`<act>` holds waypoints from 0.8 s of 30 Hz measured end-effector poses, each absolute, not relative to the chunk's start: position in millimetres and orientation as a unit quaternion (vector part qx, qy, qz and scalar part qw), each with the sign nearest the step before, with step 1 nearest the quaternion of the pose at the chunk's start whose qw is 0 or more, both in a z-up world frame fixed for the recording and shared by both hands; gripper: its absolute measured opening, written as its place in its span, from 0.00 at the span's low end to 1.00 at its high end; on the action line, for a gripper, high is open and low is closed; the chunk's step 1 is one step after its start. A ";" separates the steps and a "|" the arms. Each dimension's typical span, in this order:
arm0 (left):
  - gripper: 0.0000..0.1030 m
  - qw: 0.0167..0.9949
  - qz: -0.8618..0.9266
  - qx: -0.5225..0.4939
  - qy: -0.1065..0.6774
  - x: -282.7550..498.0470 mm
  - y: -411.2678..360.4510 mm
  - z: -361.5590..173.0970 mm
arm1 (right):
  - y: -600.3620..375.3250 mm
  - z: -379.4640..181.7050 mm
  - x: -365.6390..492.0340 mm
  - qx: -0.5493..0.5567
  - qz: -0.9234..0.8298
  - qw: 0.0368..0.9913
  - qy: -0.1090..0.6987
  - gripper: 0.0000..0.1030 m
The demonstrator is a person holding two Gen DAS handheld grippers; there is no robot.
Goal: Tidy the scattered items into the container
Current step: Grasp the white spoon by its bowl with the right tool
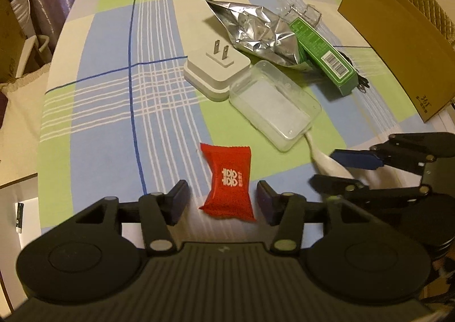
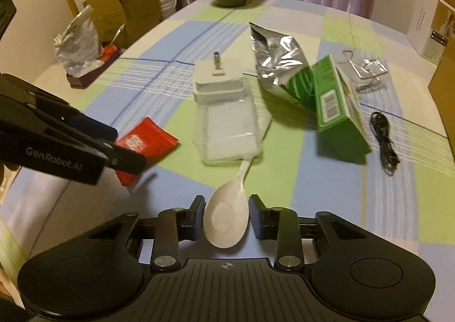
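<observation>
Both grippers straddle their targets for a clean pinch. The left gripper (image 1: 222, 199) has jaws apart around the packet (image 1: 227, 182); the right gripper (image 2: 226, 219) brackets the spoon (image 2: 226, 218) bowl, seemingly not yet clamped. The box (image 1: 398, 46) waits ahead-right.

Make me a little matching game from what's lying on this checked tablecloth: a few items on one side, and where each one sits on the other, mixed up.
Things:
1. red packet
2. white spoon
3. white plug adapter
4. green box

Places:
A. prongs up, touching the clear plastic case
B. bowl between the fingers of the right gripper
C. leaning against the crumpled silver foil bag
D. between the open fingers of the left gripper

Pairs: 1-D, 2-B, 3-A, 4-C
</observation>
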State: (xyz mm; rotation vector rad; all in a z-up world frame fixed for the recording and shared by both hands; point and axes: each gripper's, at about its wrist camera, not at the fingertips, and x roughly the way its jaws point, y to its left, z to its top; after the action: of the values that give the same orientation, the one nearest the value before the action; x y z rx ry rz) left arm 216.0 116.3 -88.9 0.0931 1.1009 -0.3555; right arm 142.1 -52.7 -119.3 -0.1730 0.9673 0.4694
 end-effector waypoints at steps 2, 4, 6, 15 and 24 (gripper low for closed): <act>0.46 0.838 -0.169 0.045 0.517 216.1 114.1 -88.9 | -62.1 -117.0 140.1 -0.090 0.223 0.853 0.463 0.32; 0.46 0.838 -0.173 0.044 0.516 215.8 110.3 -88.9 | -74.6 -114.2 134.9 -0.108 0.221 0.852 0.462 0.32; 0.46 0.837 -0.176 0.045 0.516 215.7 105.4 -89.1 | -87.3 -113.0 128.8 -0.128 0.220 0.849 0.462 0.32; 0.46 0.830 -0.184 0.051 0.525 214.7 90.0 -93.6 | -131.5 -116.0 108.6 -0.133 0.216 0.851 0.461 0.32; 0.47 0.828 -0.180 0.051 0.529 215.6 89.2 -91.1 | -139.6 -112.8 109.9 -0.095 0.210 0.851 0.472 0.33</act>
State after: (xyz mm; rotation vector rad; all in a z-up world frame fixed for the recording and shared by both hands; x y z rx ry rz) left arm 215.6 89.2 -91.1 0.1079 1.1235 -0.3816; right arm 109.9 -139.6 -112.8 -0.1993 0.9930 0.4429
